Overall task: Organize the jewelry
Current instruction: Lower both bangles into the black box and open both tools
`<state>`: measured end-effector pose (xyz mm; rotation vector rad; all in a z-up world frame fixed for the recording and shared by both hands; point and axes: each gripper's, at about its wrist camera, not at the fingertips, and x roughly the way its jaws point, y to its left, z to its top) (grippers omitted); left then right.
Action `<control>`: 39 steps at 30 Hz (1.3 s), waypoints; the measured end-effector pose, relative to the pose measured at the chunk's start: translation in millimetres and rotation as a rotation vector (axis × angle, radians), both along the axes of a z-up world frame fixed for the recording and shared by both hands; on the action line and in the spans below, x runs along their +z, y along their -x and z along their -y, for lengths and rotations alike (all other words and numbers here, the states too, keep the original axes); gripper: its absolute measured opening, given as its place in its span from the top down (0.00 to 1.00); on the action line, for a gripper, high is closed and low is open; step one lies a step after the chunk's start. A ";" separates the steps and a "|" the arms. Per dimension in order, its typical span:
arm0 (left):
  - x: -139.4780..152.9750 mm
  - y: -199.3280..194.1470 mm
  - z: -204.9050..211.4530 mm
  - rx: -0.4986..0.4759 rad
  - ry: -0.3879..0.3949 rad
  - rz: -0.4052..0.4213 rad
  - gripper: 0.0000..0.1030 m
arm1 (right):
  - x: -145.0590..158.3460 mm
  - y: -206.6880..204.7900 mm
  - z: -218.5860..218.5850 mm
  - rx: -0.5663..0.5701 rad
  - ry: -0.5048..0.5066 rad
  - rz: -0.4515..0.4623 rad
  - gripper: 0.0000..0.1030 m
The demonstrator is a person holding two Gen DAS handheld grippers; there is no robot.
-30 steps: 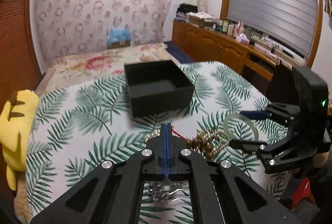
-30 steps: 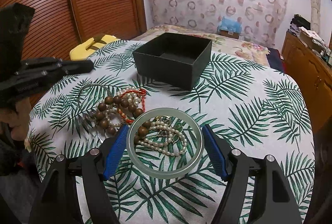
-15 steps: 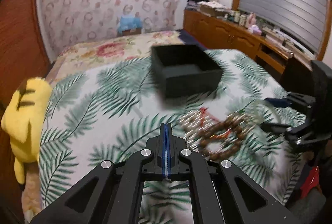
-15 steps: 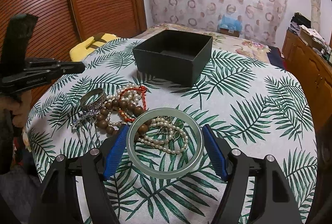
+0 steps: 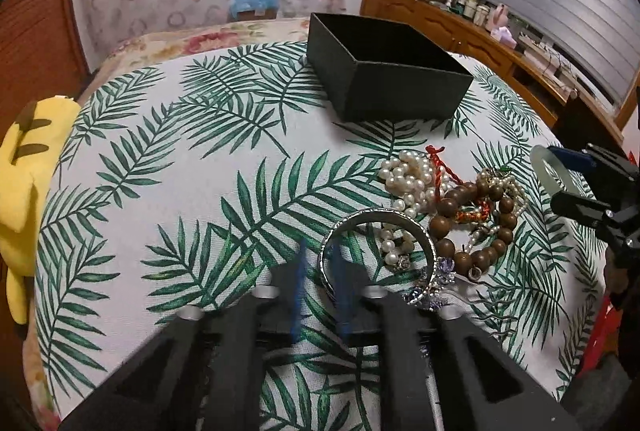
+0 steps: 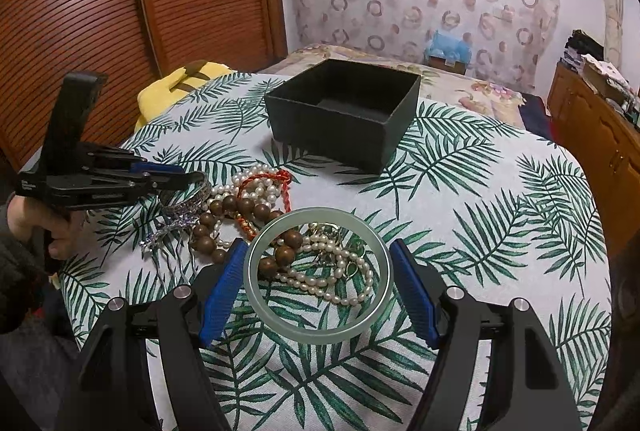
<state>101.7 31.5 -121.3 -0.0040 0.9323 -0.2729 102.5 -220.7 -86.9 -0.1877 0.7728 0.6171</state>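
Note:
A black open box (image 5: 384,75) (image 6: 344,111) stands on the leaf-print table. In front of it lies a heap of jewelry: pearls (image 5: 408,175), brown wooden beads (image 5: 472,227) (image 6: 240,209), a red cord (image 6: 276,179) and a silver bangle (image 5: 376,251) (image 6: 192,197). My left gripper (image 5: 318,295) is slightly open, its blurred fingers on either side of the silver bangle's near rim. My right gripper (image 6: 316,283) holds a pale green jade bangle (image 6: 316,275) (image 5: 546,167) between its blue pads, just above the heap.
A yellow plush toy (image 5: 24,167) (image 6: 180,87) lies at the table's left edge. A bed (image 5: 192,39) lies behind the table. A wooden sideboard (image 5: 480,39) runs along the right wall. A slatted wooden door (image 6: 120,11) is at the left.
My left gripper swung away, then came back down to the silver bangle and opened a little. My right gripper has kept the jade bangle still.

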 end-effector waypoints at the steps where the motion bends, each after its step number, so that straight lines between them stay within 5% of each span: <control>1: 0.0 0.3 1.1 -0.007 -0.004 0.005 0.95 | 1.1 -1.2 -0.3 0.002 0.001 0.003 0.28; 4: 4.5 5.0 5.7 0.001 -0.055 0.062 0.96 | 3.8 -5.9 -3.4 0.005 0.007 0.011 0.28; 18: 54.0 -28.1 11.8 0.039 0.016 0.207 0.96 | 40.1 -60.0 -19.4 0.001 0.026 0.106 0.28; 39: 57.6 -126.2 60.3 -0.004 -0.017 0.198 0.95 | 52.1 -104.4 -13.4 -0.059 0.019 0.139 0.28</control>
